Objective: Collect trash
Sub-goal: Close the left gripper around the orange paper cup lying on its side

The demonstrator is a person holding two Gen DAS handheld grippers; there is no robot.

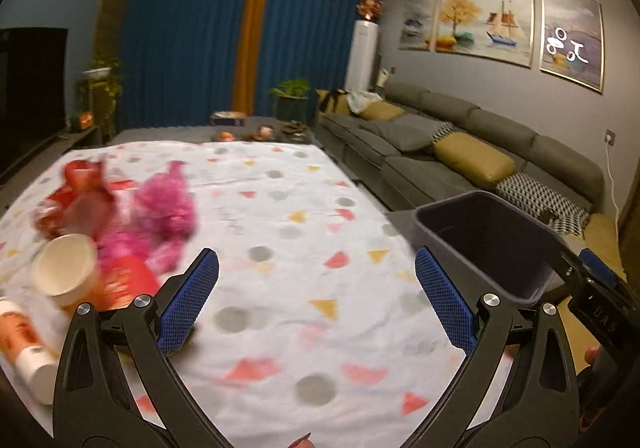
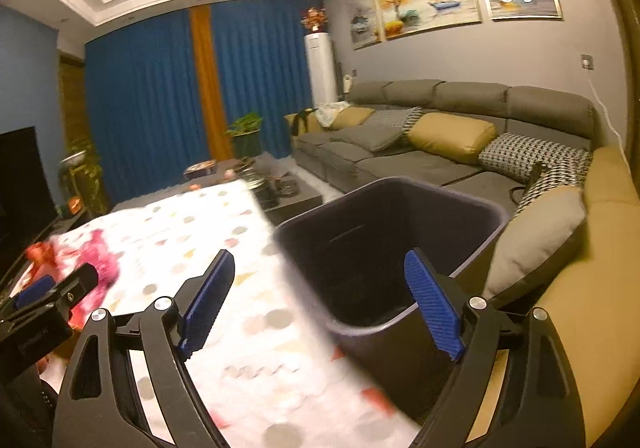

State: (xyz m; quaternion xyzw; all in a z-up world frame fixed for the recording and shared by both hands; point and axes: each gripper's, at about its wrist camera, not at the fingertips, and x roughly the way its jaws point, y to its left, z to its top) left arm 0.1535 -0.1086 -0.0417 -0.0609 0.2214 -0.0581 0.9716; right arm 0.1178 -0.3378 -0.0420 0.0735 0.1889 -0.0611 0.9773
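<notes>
A dark bin (image 1: 492, 244) stands off the table's right edge, open and seemingly empty inside (image 2: 384, 248). My left gripper (image 1: 316, 300) is open over the patterned cloth, nothing between its blue pads (image 1: 188, 304). At the left lie a paper cup (image 1: 64, 264), a pink crumpled wrapper (image 1: 168, 204), red wrapping (image 1: 80, 188), a red packet (image 1: 128, 280) and a white-orange tube (image 1: 28, 348). My right gripper (image 2: 320, 300) is open too, empty, with its right finger before the bin and its left over the cloth. The left gripper's body (image 2: 44, 304) shows in the right wrist view, beside the pink wrapper (image 2: 100, 260).
The cloth-covered table (image 1: 300, 216) fills the foreground. A grey sofa (image 2: 440, 152) with yellow and patterned cushions runs along the right wall, close behind the bin. A low dark table (image 2: 276, 188) with small items stands beyond, before blue curtains. A television (image 1: 28, 88) stands left.
</notes>
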